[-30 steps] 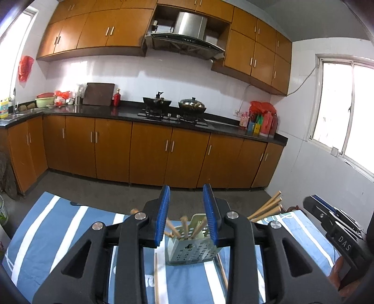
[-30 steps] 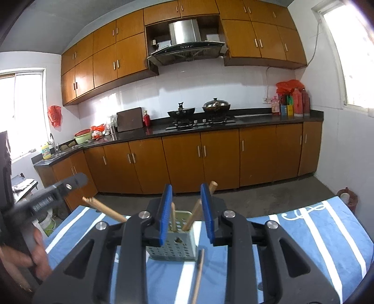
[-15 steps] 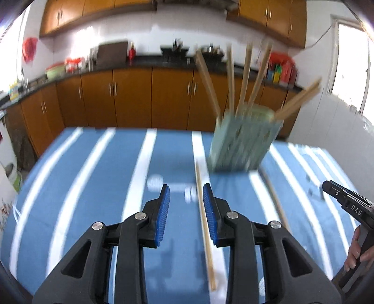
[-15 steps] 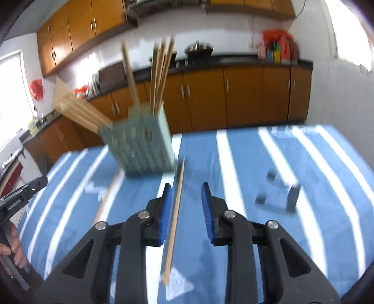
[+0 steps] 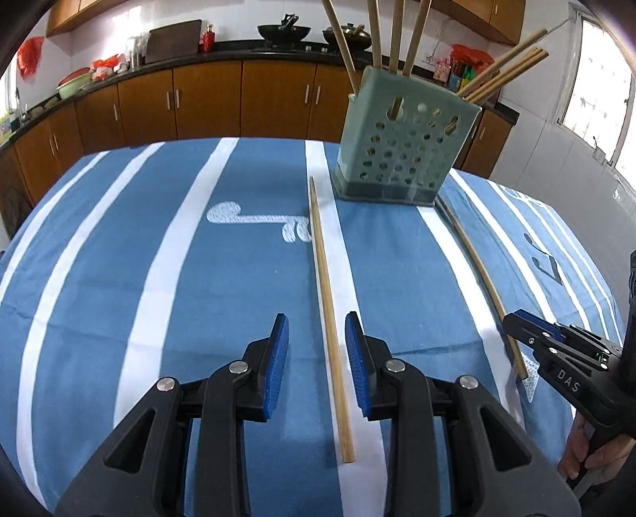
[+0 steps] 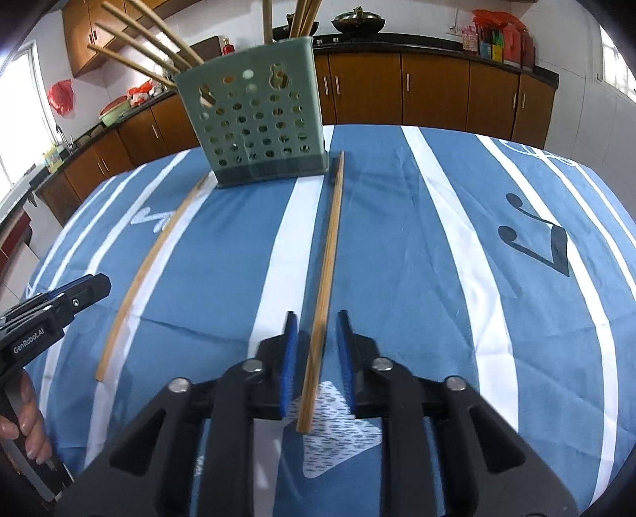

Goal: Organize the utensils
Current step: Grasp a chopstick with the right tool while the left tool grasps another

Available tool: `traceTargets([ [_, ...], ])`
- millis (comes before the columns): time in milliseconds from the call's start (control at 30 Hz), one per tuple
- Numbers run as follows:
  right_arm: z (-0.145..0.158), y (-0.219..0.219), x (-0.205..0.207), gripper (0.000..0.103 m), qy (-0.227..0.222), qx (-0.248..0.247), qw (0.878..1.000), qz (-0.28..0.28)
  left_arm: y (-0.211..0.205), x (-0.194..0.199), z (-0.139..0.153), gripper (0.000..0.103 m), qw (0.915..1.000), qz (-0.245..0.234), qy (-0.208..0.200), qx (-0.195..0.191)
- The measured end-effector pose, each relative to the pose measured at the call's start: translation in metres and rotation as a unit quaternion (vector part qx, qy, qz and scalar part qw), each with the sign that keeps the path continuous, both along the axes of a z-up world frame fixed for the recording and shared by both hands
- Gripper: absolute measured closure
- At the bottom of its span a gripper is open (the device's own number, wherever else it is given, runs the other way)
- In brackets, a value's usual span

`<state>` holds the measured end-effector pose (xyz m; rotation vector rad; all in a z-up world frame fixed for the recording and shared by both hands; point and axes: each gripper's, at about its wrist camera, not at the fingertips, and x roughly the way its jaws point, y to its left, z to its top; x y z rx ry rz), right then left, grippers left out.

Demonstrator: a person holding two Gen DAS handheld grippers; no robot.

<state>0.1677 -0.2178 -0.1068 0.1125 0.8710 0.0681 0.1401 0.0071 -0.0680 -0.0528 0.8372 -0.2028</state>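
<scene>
Chopstick [image 6: 326, 254] lies lengthwise between closing right gripper [image 6: 316, 350], pointing at holder [image 6: 254, 115].

White letters "DAS" stand on the black body of the right gripper [image 5: 516, 324] in the left wrist view, and "GenRobot.AI" stands on the left gripper [image 6: 93, 284] in the right wrist view.

Behind the blue-striped counter [image 5: 119, 278] runs a dark worktop [image 5: 238, 55] on brown wooden cabinets [image 5: 206, 99] — white tiled wall [image 5: 238, 24] above, bright window [image 5: 600, 91] at its right end.
</scene>
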Motion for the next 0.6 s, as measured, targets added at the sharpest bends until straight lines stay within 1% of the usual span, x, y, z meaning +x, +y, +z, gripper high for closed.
traceTargets([
  [67,-0.001,-0.002,0.0,0.094,-0.004,-0.001,1.0,-0.007,-0.002,0.0,-0.002,0.073,1.0,-0.001,0.002,0.001],
  [233,-0.001,-0.008,0.004,0.095,-0.004,-0.003,1.0,-0.019,-0.005,0.001,-0.005,0.073,1.0,-0.003,0.006,0.003],
  [333,-0.001,-0.017,0.007,0.095,-0.002,-0.01,0.999,-0.049,-0.006,0.002,-0.007,0.073,0.9999,-0.002,0.01,0.004],
  [433,0.0,-0.035,0.008,0.095,0.002,0.001,0.996,-0.088,-0.006,0.002,-0.009,0.073,0.9999,-0.003,0.012,0.007],
  [533,0.0,-0.048,0.01,0.095,0.006,0.01,0.995,-0.102,-0.009,0.002,-0.011,0.073,0.9997,-0.005,0.018,0.015],
  [600,0.0,-0.051,0.01,0.095,0.008,0.011,0.995,-0.103,-0.01,0.002,-0.013,0.08,0.9995,-0.006,0.022,0.023],
])
